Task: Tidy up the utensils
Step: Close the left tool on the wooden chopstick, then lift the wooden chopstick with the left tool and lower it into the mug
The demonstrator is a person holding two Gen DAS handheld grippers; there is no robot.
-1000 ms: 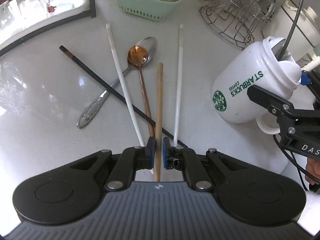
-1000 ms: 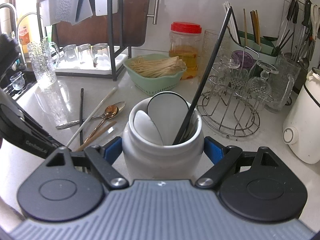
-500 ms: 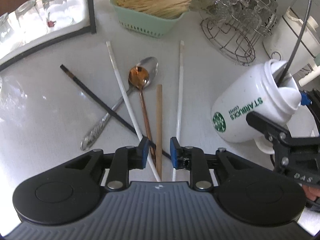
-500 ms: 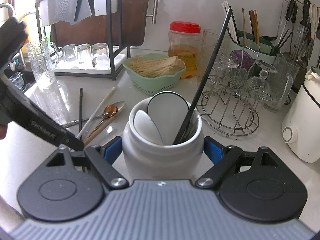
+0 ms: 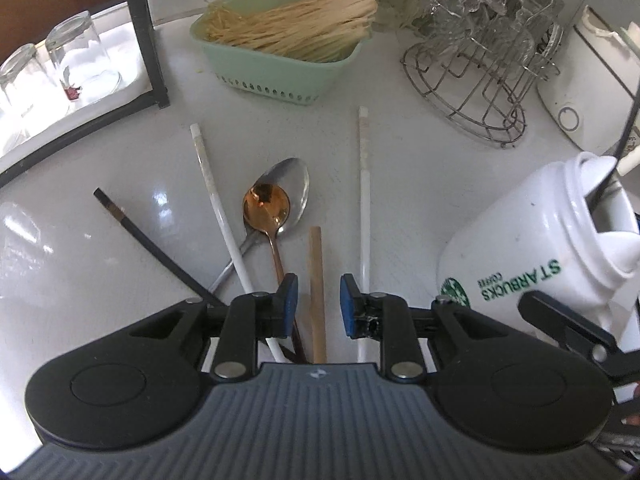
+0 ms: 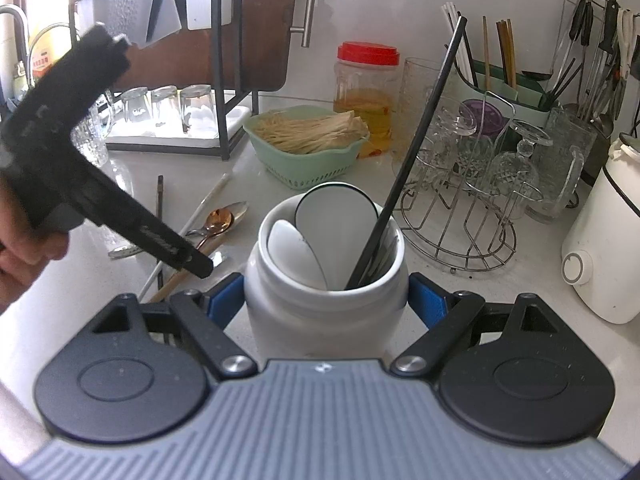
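White mug: Starbucks mug (image 6: 326, 300), tipped toward the utensils – right gripper (image 6: 326, 304) clamped on its body, blue pads on both sides.
Mug contents: white ladle-like spoons (image 6: 336, 216) and one black chopstick (image 6: 412, 152) leaning out to the upper right.
Left gripper: left gripper (image 5: 319, 306) pointing steeply down at the worktop (image 5: 80, 264), jaws parted – wooden chopstick (image 5: 316, 276) lies between the pads, untouched.
Loose utensils: copper spoon (image 5: 267, 210) overlapping a silver spoon (image 5: 294, 184); two white chopsticks (image 5: 212, 188), (image 5: 363, 200) flank them; black chopstick with a brown band (image 5: 140, 236) crosses on the left.
Surroundings: green basket (image 5: 276, 68) of pale sticks behind; wire glass rack (image 5: 476, 80) to the right.
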